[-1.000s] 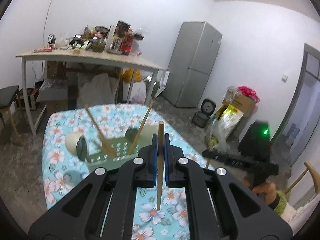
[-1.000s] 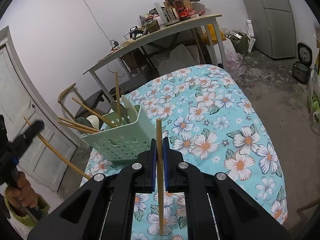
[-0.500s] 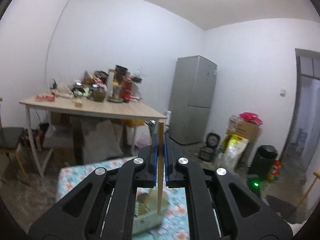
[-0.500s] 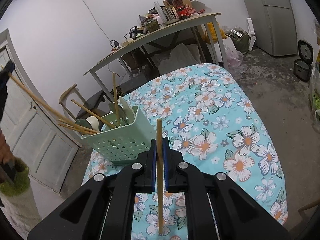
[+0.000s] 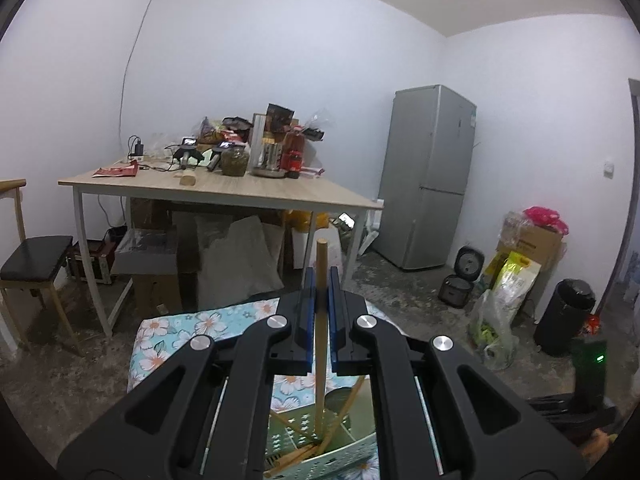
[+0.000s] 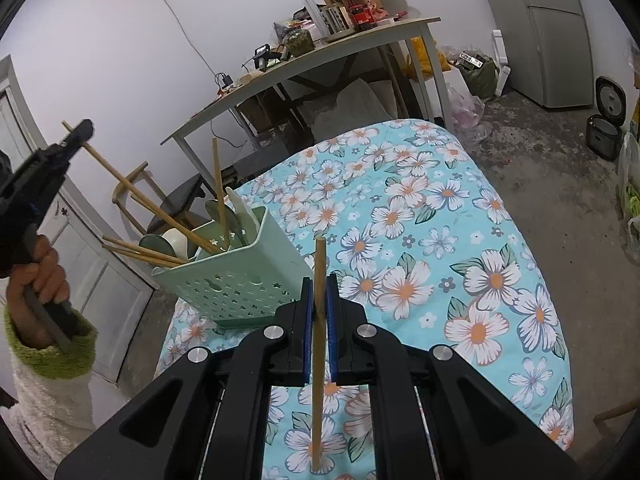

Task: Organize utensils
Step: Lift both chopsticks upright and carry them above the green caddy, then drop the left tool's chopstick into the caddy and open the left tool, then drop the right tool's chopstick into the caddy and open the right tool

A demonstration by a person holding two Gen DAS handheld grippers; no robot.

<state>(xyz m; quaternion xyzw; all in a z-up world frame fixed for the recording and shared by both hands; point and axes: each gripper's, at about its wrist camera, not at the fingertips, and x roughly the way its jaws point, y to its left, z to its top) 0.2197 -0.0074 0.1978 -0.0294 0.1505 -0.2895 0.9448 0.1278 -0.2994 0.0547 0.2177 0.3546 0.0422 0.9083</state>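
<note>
Holding one chopstick each, both grippers are squeezed tight on thin wooden sticks.

The left gripper (image 5: 319, 316) pinches its stick (image 5: 320, 344) between the blue pads. The stick stands almost straight up and down in this view, from 12 o'clock to 6 o'clock. Its low tip points down into the green basket (image 5: 340, 456), which sits right under the gripper at 6 o'clock. More sticks lean inside that basket.

From the right wrist view, the left gripper (image 6: 78, 132) is high up at 10 o'clock. A hand (image 6: 38, 272) in a green cuff holds it. Its stick (image 6: 132, 192) slants down toward 4 o'clock, and its low end is in or just over the basket (image 6: 232, 280). I cannot tell if the tip touches the bottom.

The right gripper (image 6: 318, 308) clamps its own stick (image 6: 318, 380), also running 12 to 6 o'clock. That stick hangs over the flowery cloth (image 6: 460, 260), not over the basket. The basket is just beside it, toward 10 o'clock.

So the left hand looks nearer to dropping its stick in. I think it only needs to let go with the stick lined up over the basket. The right hand would first have to move toward 10 o'clock, and it should watch out for the sticks poking up.
</note>
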